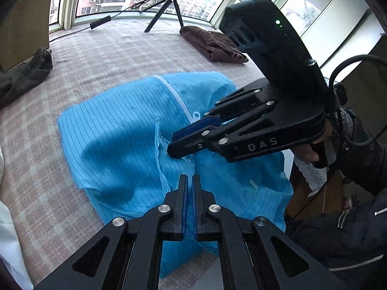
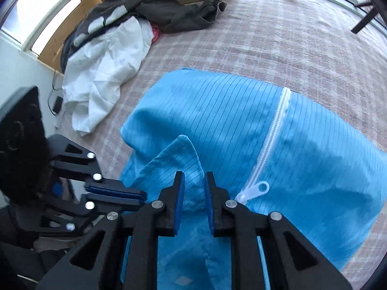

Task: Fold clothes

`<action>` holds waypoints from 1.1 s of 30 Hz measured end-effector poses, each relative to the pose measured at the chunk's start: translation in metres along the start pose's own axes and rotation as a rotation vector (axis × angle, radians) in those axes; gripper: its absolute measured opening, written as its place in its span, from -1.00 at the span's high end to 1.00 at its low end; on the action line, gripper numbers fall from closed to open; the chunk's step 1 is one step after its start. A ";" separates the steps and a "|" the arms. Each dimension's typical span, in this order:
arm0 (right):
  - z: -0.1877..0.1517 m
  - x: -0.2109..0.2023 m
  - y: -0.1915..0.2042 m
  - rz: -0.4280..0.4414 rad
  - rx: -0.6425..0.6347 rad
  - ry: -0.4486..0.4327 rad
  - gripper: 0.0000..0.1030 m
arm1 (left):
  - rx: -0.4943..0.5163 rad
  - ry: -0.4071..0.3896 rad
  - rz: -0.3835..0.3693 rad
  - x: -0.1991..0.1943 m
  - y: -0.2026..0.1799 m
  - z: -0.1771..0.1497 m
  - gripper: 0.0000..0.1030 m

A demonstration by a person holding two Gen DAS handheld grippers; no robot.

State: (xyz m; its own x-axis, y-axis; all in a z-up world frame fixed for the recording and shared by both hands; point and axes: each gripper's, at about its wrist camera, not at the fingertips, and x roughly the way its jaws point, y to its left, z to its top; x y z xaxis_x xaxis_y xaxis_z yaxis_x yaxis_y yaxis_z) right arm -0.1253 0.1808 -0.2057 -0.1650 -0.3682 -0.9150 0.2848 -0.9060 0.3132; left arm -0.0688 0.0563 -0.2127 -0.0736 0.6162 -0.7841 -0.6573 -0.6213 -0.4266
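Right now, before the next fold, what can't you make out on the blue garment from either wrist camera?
- Blue garment near hem: both views, hidden under the gripper bodies and cut off at the bottom edge.
- Left gripper pinch: left view, closed fingers hide any cloth.
- Right gripper contact: right view, bunched fold hides it.

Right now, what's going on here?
A person is folding a blue pinstriped zip-up garment on a plaid blanket, a handheld gripper in each hand. The right gripper has a bunched fold of it between its fingers; the left gripper is shut at the fabric's near edge. Other clothes lie around.
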 end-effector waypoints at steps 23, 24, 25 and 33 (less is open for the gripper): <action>0.006 0.007 0.000 -0.072 0.063 0.015 0.40 | 0.018 0.178 0.227 0.023 -0.029 -0.021 0.99; 0.006 0.006 -0.001 -0.064 0.060 0.007 0.40 | 0.012 0.173 0.213 0.019 -0.028 -0.022 0.99; 0.007 0.004 -0.001 -0.060 0.045 -0.007 0.40 | 0.011 0.164 0.203 0.015 -0.027 -0.023 1.00; 0.009 0.002 0.002 -0.060 0.000 -0.002 0.81 | 0.047 0.108 0.153 -0.015 -0.040 -0.030 1.00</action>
State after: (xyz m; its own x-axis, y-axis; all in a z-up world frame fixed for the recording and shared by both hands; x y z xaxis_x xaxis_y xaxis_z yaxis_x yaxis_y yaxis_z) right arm -0.1334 0.1762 -0.2041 -0.1835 -0.3132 -0.9318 0.2739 -0.9267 0.2575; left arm -0.0189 0.0573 -0.1972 -0.0962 0.4595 -0.8829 -0.6794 -0.6786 -0.2792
